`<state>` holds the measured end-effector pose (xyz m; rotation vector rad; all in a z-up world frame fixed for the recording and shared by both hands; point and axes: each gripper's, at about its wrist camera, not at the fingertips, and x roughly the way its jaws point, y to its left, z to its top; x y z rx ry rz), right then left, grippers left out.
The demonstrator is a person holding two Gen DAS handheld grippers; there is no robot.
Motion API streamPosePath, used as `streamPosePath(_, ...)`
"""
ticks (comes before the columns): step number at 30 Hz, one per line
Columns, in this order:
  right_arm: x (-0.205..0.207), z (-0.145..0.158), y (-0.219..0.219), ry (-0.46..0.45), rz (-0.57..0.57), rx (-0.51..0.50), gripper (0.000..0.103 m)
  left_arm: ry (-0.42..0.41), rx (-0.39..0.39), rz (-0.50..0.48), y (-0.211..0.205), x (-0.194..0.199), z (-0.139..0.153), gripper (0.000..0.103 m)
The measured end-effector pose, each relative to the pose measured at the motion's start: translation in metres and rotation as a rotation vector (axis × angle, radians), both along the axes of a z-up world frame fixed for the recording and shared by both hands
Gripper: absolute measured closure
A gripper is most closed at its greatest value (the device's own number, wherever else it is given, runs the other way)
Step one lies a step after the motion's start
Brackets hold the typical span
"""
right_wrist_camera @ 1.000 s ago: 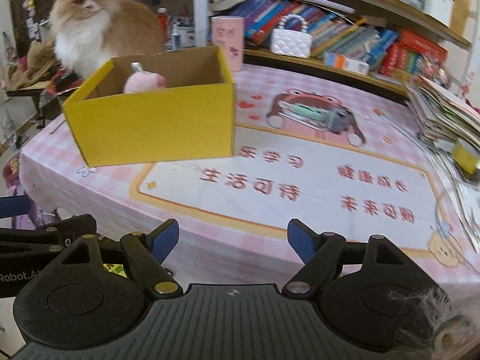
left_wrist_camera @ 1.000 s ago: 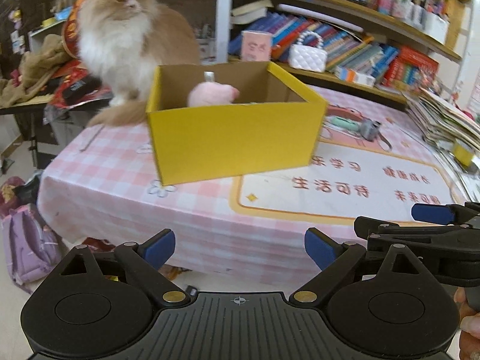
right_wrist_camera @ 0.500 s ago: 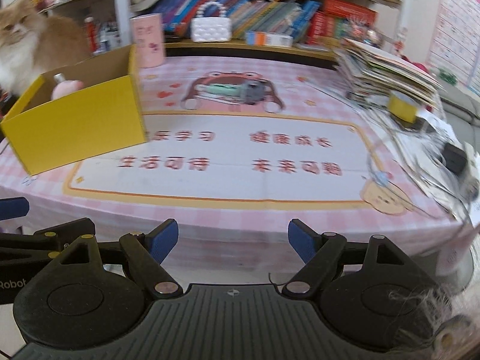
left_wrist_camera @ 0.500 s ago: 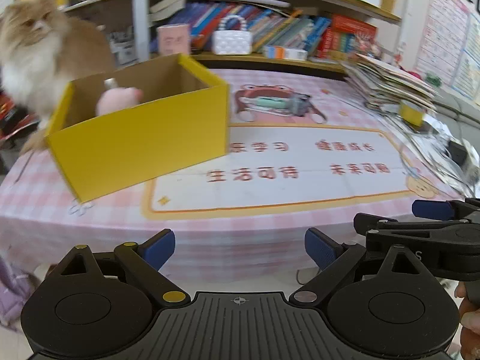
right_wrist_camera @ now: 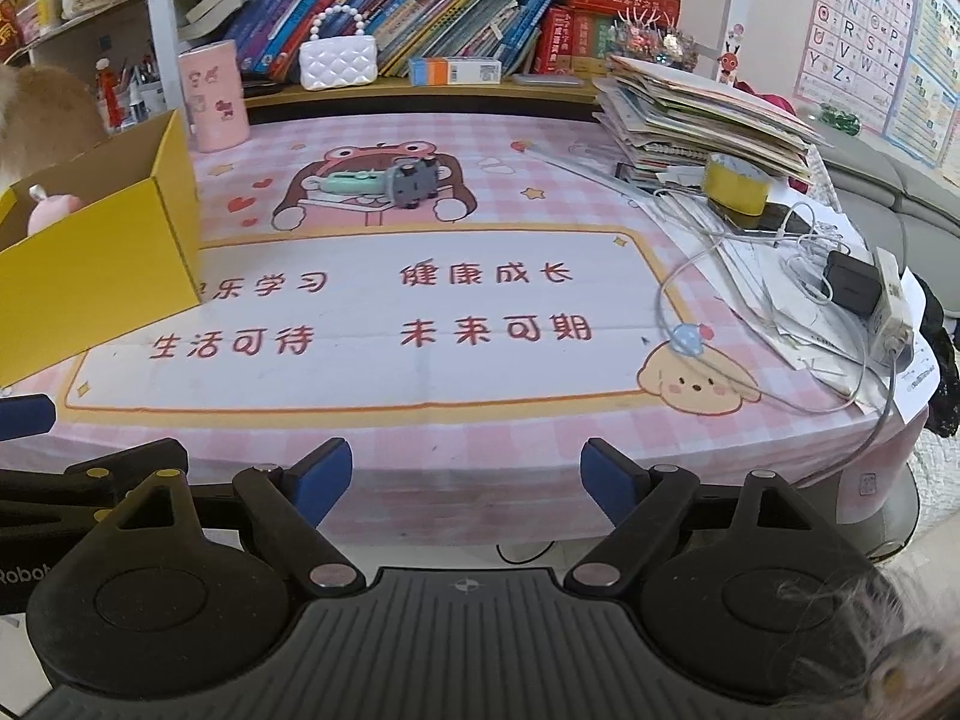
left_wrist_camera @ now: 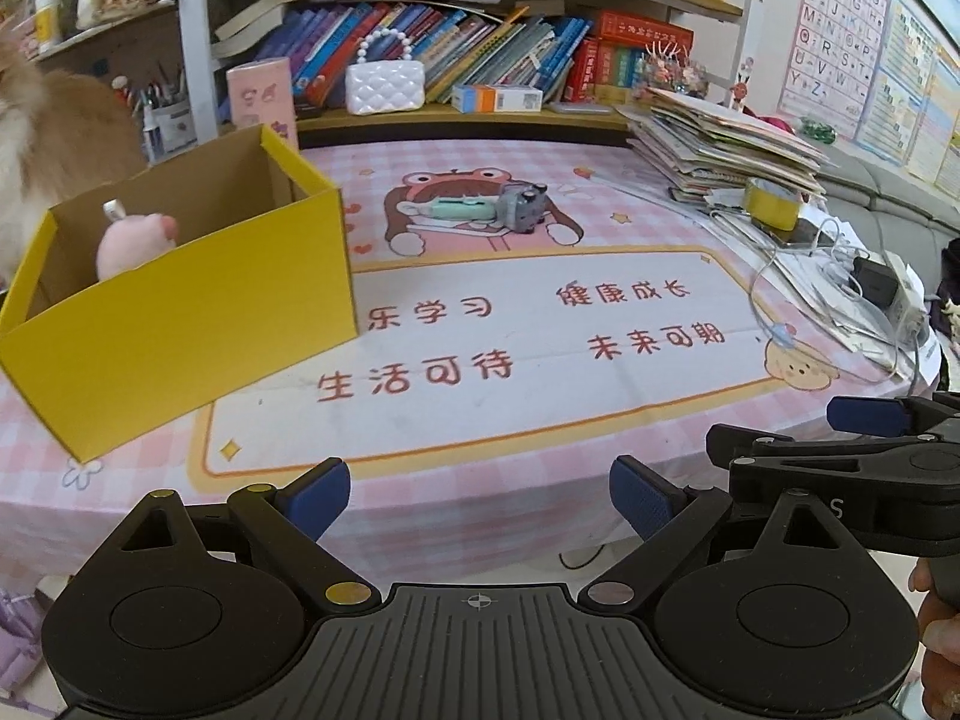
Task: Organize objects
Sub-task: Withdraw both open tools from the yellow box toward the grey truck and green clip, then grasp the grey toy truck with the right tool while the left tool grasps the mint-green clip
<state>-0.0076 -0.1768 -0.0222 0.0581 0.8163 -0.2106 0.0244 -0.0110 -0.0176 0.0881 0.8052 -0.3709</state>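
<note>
While both grippers hang off the near edge of the table (left_wrist_camera: 540, 516), the task items sit farther in: a mint-green handheld gadget with a grey head (left_wrist_camera: 489, 211) (right_wrist_camera: 384, 181) lies flat on the frog cartoon of the pink checked tablecloth (right_wrist_camera: 540, 138), long axis running left-right, grey end to the right. Yellow cardboard box (left_wrist_camera: 180, 324) (right_wrist_camera: 102, 276) stands open-topped on the table's left side, brown inside, with a pink plush toy (left_wrist_camera: 135, 243) (right_wrist_camera: 51, 210) poking above its front wall. Gadget is well apart from both grippers, beyond the printed red characters, roughly centre-ahead of each; box is ahead-left of the left gripper (left_wrist_camera: 478, 495) and far left of the right gripper (right_wrist_camera: 465, 480). Left gripper jaws spread wide, blue pads (left_wrist_camera: 315, 495) touching nothing, holding nothing. Right gripper likewise spread wide and empty, blue pads (right_wrist_camera: 606, 483) clear of the cloth. Grippers are side by side; each shows at the other's frame edge. Paper stack (right_wrist_camera: 702, 120), yellow tape roll (right_wrist_camera: 735, 186), and charger with cables (right_wrist_camera: 852, 282) sit on the right; orange cat (left_wrist_camera: 42, 138) behind the box.
</note>
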Motion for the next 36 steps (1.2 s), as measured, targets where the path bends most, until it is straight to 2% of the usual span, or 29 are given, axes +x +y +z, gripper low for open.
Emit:
streamPosePath(26,0.110,-0.005,-0.064,0.050,0.079,-0.010,0.020,0.038,0.002,0.079,-0.059,0.092,-0.008,0.008)
streamPosePath(36,0.151,-0.011,-0.088,0.066,0.140,0.006,0.020,0.053,0.022,0.142,-0.081,0.121,-0.012,0.008)
